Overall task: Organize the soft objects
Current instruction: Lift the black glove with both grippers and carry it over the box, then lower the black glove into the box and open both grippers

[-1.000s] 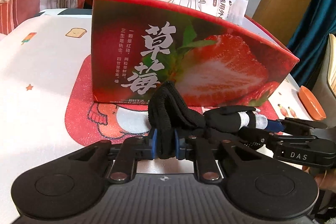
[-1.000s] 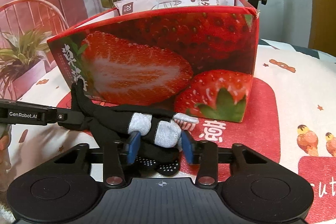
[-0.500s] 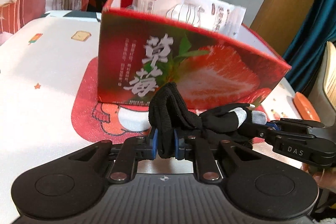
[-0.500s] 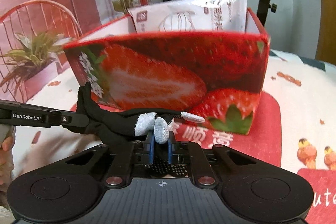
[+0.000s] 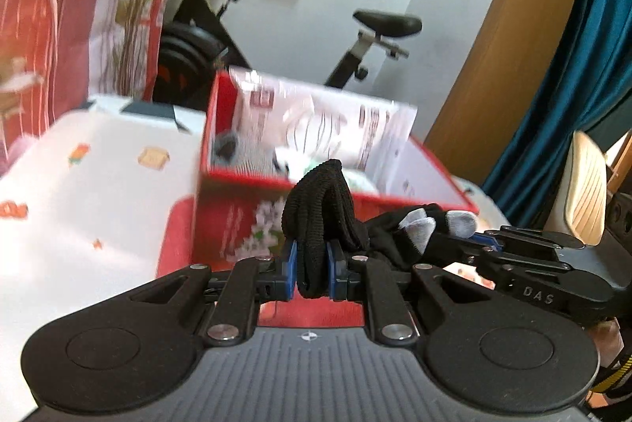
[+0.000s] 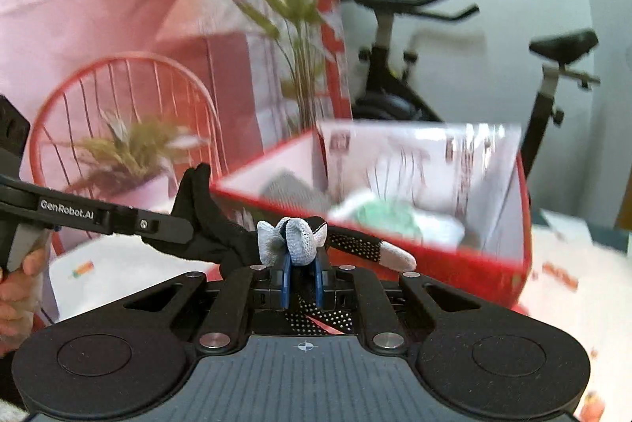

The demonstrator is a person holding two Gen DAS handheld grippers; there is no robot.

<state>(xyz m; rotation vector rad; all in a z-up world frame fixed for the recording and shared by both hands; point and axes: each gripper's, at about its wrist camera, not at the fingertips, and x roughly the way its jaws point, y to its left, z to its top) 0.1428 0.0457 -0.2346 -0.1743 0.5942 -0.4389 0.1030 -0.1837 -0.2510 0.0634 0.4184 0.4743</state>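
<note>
We hold one black knitted glove (image 5: 320, 212) with grey fingertips stretched between our two tools, level with the near rim of the red strawberry-printed cardboard box (image 5: 410, 202) straight ahead of them.

To do this step well, we judge that both tools should carry the glove forward together over the near rim, keeping it lightly taut so the loose grey fingertips clear the edge. Then we lower it onto the soft things already inside, in front of the white printed plastic packet (image 6: 418, 153) standing against the far wall, and let go with both tools at once so the glove does not drag back out.

The left tool (image 5: 310, 266) is almost closed, its blue pads pinching the folded black cuff, which bulges up above them. The right tool (image 6: 301, 275) is likewise nearly closed, clamped on the glove's grey-tipped finger end; the dotted palm fabric hangs beneath its pads and one grey fingertip sticks out to its right, towards the box. In the right wrist view the left tool reaches in from the left, gripping the cuff end.

The box stands on a white cartoon-printed tabletop (image 5: 98, 208), beyond both tools.
</note>
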